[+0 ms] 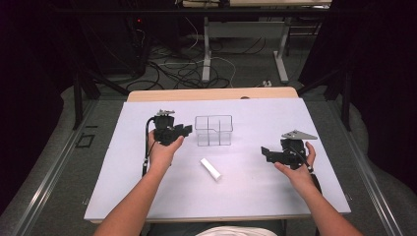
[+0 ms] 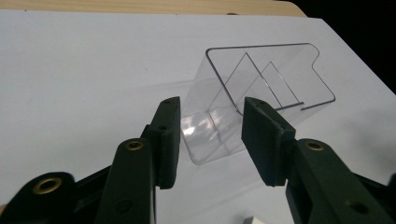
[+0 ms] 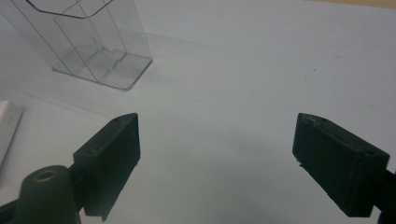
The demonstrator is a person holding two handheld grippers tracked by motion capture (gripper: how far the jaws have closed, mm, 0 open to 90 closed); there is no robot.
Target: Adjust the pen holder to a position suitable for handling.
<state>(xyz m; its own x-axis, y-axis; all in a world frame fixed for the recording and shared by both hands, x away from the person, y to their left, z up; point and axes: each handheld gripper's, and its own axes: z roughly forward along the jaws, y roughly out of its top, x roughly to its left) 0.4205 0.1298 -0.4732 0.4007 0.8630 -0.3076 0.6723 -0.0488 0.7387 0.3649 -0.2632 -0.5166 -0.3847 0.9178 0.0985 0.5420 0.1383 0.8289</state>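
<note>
A clear plastic container [image 1: 214, 130] with inner dividers stands upright in the middle of the white mat. In front of it lies a small white block [image 1: 210, 168], slanted on the mat. My left gripper [image 1: 187, 130] is just left of the container and points at it. In the left gripper view its jaws stand apart around the near corner of the container [image 2: 261, 79], and the pads [image 2: 170, 135] do not press on it. My right gripper [image 1: 266, 152] hovers at the right, open [image 3: 217, 154], with bare mat between its jaws. The container [image 3: 88, 42] and the block [image 3: 7, 126] lie off to its left.
The white mat [image 1: 295, 118] covers a wooden table whose far edge [image 1: 211, 93] shows behind it. Beyond the table are floor cables [image 1: 172, 69] and white desk legs [image 1: 206, 54]. Dark frames stand at both sides.
</note>
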